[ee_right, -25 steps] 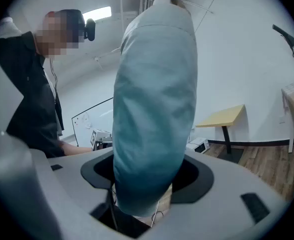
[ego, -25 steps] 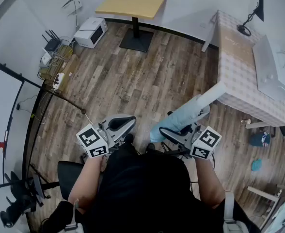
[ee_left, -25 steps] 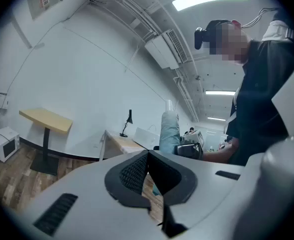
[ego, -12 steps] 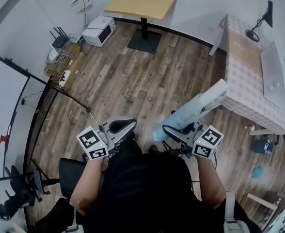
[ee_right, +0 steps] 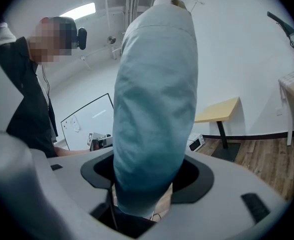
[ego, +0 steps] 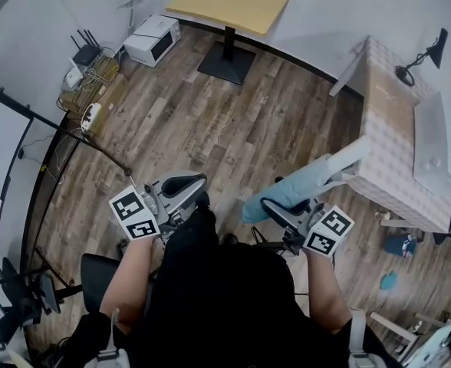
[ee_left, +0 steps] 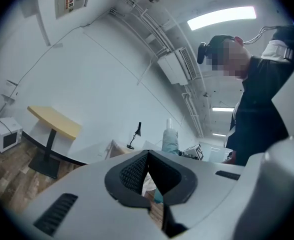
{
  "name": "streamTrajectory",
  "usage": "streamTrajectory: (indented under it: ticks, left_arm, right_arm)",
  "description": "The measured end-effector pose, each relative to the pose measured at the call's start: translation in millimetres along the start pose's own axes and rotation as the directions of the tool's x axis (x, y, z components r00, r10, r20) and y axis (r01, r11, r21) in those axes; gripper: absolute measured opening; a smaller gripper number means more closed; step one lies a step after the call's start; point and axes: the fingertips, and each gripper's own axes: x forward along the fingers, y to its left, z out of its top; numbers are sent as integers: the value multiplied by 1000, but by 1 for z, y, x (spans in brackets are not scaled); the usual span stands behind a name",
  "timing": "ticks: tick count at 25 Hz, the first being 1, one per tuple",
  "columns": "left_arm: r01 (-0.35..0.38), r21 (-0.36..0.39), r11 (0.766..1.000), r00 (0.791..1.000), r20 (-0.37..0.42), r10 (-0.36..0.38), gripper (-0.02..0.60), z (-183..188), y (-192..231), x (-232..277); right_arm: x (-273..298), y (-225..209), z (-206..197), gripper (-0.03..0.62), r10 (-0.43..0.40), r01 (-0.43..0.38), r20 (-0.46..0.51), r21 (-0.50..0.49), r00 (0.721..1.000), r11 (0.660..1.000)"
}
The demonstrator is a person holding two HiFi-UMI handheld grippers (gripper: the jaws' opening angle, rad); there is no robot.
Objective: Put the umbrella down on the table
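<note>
Umbrella [ee_right: 154, 109] between right hand-held gripper's [ee_right: 143, 191] jaws

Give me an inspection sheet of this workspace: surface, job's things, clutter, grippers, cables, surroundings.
Surface: table with checked cloth, at right; umbrella not yet on it.
Job's things: folded light blue umbrella, in the air, white end toward that table.
Clutter: black desk lamp and flat grey device on the table.
Grippers: right gripper shut on the umbrella; left gripper shut, empty.
Cables: white power strip and loose leads by the wall at left.
Surroundings: wood plank floor, yellow-topped pedestal table, white microwave on the floor.
</note>
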Motion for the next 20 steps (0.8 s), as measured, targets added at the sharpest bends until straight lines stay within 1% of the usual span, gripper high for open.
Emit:
streamTrajectory:
  ticks: [3,7,11,14,16,20]
  left_arm:
    - [-6,11,1000,1000,15,5,12,24,47,-4]
    - [-5,11,1000,999,34,5,12,54,103,-6]
    - [24,-13,1000,998,54,-23,12,80,147,-10]
    - [64,-26,998,997,36,-63,12,86,174,-6]
    - [79,-37,996,997,25,-78,12,86,193,0]
    - [70,-73,995,997,48,-66,12,90,224,10]
  right_arm:
    - [37,-22,20,301,-27,27,-9,-4,1000,1000]
    - [85,-47,56,301,-39,39,2,-3,999,999]
    - [130,-63,88,301,-74,73,-8,-37,997,997]
    - [157,-74,102,301,-101,100,-6,-54,995,994]
    - [169,-84,106,301,-111,111,-5,-42,994,993]
    - [184,-104,107,301,-115,114,-40,-23,993,993]
